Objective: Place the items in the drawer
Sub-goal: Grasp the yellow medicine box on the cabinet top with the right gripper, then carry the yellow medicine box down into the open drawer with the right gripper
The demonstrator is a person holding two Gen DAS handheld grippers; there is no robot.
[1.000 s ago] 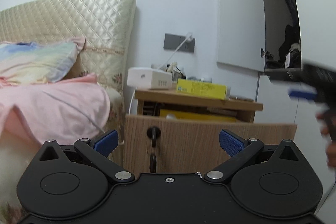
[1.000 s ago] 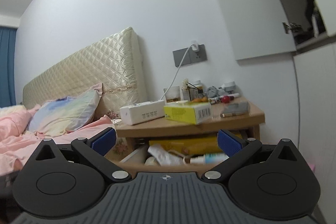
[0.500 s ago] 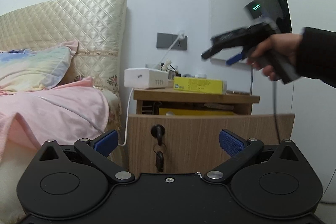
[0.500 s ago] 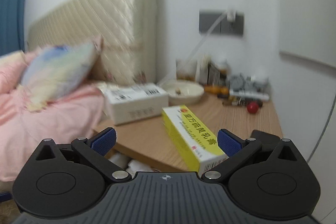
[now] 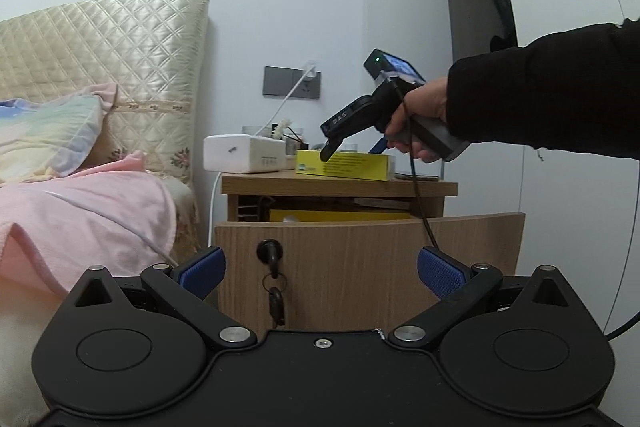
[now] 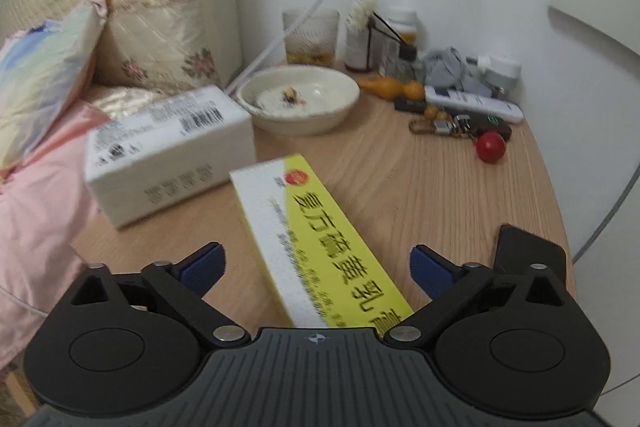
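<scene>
A yellow and white medicine box (image 6: 320, 235) lies on the wooden nightstand top (image 6: 460, 187); it also shows in the left wrist view (image 5: 344, 165). My right gripper (image 6: 316, 267) is open, its fingers on either side of the box's near end, just above it. In the left wrist view the right gripper (image 5: 332, 143) hangs over the box. A white box (image 6: 168, 151) lies to the left of it. The drawer (image 5: 368, 259) below stands pulled open, with a key in its lock. My left gripper (image 5: 320, 271) is open and empty, in front of the drawer front.
A white bowl (image 6: 300, 99), a glass, bottles, a remote, keys and a red ball (image 6: 490, 147) crowd the back of the nightstand. A black object (image 6: 528, 247) lies at its right front. A bed with pink bedding (image 5: 80, 211) is on the left.
My right gripper has moved forward and down over the nightstand, so the yellow box now lies between its open fingers. My left gripper has drifted slightly and stays open.
</scene>
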